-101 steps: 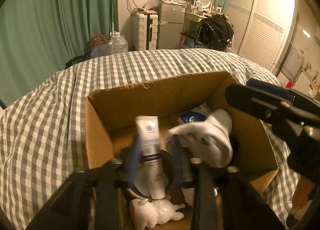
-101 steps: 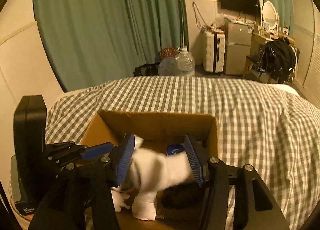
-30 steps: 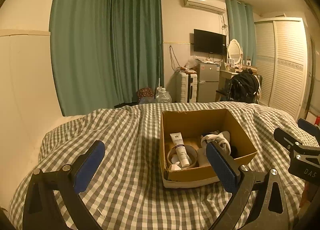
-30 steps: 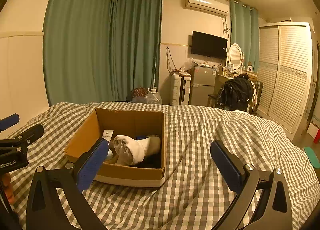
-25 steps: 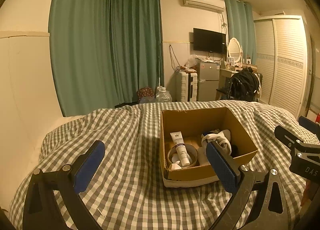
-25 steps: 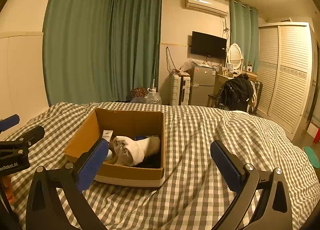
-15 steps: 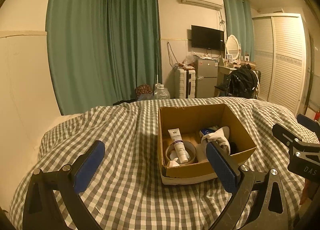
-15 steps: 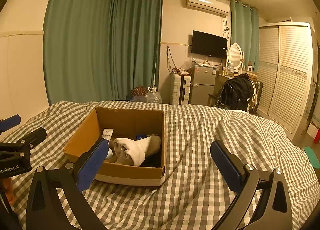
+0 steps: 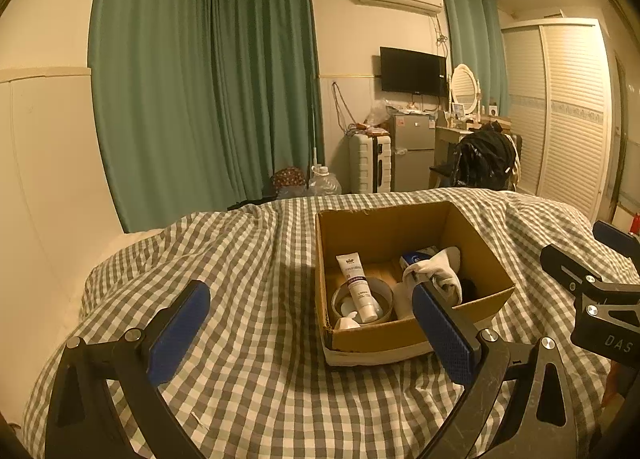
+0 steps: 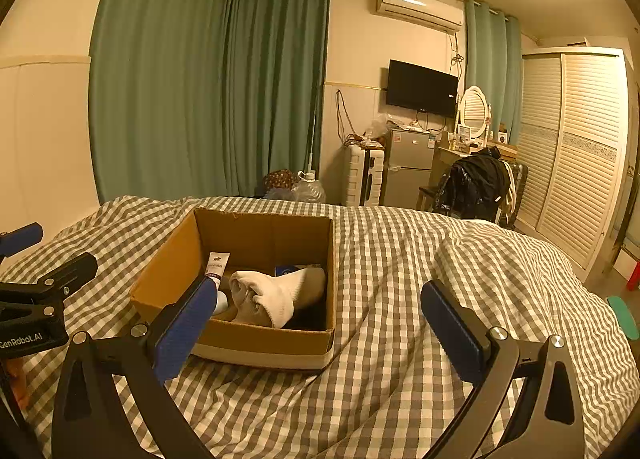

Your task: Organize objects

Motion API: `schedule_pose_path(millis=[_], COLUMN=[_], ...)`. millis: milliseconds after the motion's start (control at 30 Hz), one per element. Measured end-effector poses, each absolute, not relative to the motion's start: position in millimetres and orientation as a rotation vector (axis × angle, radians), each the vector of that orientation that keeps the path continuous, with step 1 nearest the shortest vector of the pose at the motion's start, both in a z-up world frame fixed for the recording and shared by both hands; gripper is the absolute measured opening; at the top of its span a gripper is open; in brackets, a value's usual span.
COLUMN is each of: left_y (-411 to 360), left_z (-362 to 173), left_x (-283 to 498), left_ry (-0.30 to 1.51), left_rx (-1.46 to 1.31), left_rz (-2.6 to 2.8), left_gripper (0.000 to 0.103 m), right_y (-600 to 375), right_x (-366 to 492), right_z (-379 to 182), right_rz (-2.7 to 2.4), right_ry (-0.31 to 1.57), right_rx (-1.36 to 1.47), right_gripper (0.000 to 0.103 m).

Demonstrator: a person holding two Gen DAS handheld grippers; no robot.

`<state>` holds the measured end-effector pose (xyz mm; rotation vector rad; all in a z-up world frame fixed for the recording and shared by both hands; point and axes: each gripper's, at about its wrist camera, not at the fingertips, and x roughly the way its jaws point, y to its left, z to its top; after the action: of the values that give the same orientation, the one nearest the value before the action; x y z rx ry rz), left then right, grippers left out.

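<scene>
An open cardboard box [image 9: 486,259] [image 10: 168,263] sits on the checked bed. Inside it lie a white tube [image 9: 356,279] [image 10: 216,264] across a round bowl [image 9: 384,295], a rolled white sock [image 9: 436,269] [image 10: 268,295], a blue-labelled item [image 9: 412,258] [image 10: 286,270] and a small white figure [image 9: 347,323]. My left gripper [image 9: 310,335] is wide open and empty, held back from the box's near left. My right gripper [image 10: 316,323] is wide open and empty, held back in front of the box.
The grey-and-white checked bedcover [image 9: 240,279] [image 10: 460,279] spreads all around the box, with folds at the right. Beyond the bed stand green curtains [image 9: 208,99], a white suitcase [image 9: 370,167], a small fridge [image 9: 412,151] and a chair with a black bag [image 9: 484,161].
Since 3.4 s ago both grippers let go of the tube and the sock in the box, opened wide and drew back. Over the last second they barely move.
</scene>
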<state>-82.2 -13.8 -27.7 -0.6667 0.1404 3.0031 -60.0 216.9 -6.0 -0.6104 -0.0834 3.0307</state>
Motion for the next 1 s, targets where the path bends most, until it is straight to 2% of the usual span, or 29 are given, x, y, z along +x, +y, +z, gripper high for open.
schedule_pose_path(millis=[1000], left_y=[-13.4], left_z=[-28.2], left_x=[-81.7], left_ry=[0.122], left_rx=[-0.674], left_rz=[3.004], left_gripper=[0.103], right_y=[219.8], right_x=[-61.0], right_z=[-8.8], right_rz=[3.023], right_ry=[-0.087], right_rx=[-0.632], right_gripper=[0.102])
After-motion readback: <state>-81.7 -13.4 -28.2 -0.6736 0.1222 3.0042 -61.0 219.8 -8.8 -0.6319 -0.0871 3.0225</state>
